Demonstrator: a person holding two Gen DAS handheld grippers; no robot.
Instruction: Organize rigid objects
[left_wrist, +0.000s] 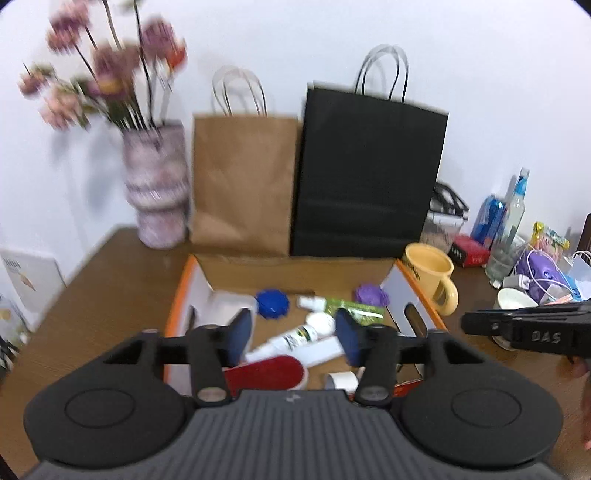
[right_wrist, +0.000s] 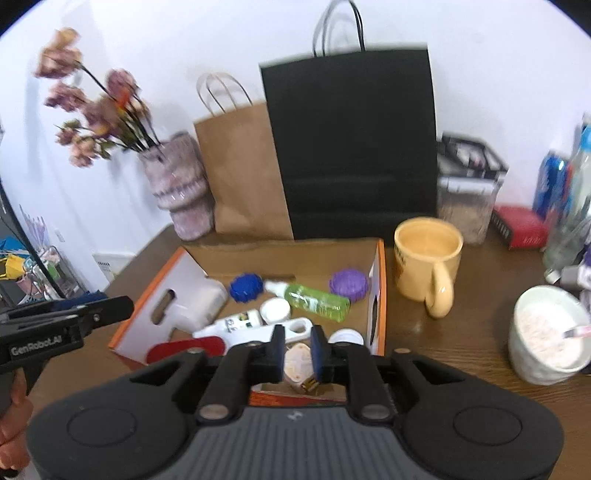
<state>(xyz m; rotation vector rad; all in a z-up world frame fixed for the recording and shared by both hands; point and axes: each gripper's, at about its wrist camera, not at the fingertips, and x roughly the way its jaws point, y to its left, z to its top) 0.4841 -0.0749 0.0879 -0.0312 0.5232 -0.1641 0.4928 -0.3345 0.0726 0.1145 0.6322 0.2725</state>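
R gripper (right_wrist: 297, 352): my jaws are clenched on a small beige plug-like piece (right_wrist: 300, 363), metal prongs pointing down; I hold it over the near edge of the cardboard box (right_wrist: 377, 258).
L gripper (left_wrist: 293, 338): jaws spread wide, nothing between them; I hover it over the box's near half, above the white tube (left_wrist: 291, 338) and red oval item (left_wrist: 264, 371).
Box contents: blue cap (right_wrist: 245, 287), purple cap (right_wrist: 349, 282), green bottle (right_wrist: 317, 297), white jar lid (right_wrist: 275, 310), all loose and crowded.
Risk 1: grip looks shallow, the piece is rounded, so I reckon it could twist or slip out if I swing fast.
Risk 2: dropped from here it may hit the box's near wall and bounce onto the table (right_wrist: 461, 332).
Risk 3: yellow mug (right_wrist: 426, 258) stands just beside the box's right wall; a wide sweep w/ my R gripper could knock it, or the white cup (right_wrist: 546, 332) farther right.
Risk 4: both grippers near each other over the same box, so they could collide if I move them together.
Blur: frames are smeared, so I can't tell exactly what the held piece is.
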